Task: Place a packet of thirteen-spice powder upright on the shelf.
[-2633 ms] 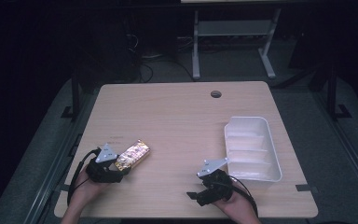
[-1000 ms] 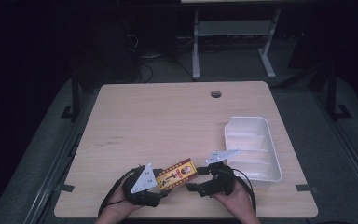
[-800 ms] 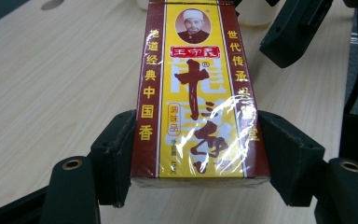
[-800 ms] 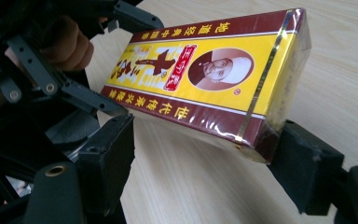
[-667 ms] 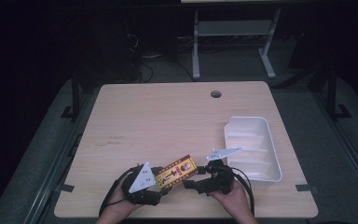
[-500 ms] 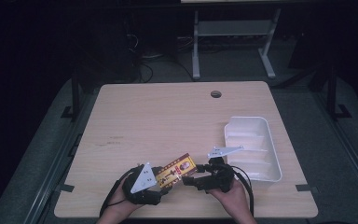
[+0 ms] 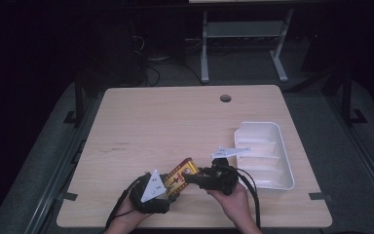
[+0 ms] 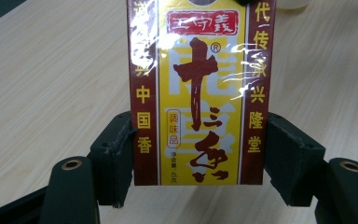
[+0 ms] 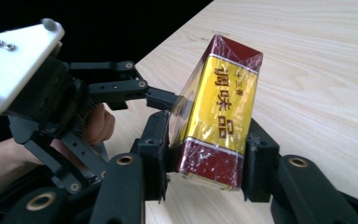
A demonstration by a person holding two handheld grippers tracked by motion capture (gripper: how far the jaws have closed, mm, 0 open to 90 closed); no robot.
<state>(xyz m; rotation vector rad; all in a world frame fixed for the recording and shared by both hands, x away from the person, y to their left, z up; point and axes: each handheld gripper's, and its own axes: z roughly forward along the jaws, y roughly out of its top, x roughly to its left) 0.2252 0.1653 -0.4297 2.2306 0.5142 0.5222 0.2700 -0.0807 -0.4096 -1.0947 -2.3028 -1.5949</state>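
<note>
I have the spice box (image 7: 178, 176) lifted just above the worktop (image 7: 175, 122) near its front edge, about midway along. My left gripper (image 7: 168, 187) clamps one end of it, jaws tight on its long sides. A second ago my right gripper (image 7: 194, 176) stood wide beside the box; its jaws have just been closing and now pinch the other end. I judge this a handover, with the white tray (image 7: 281, 146) at the right edge as the likely destination.
</note>
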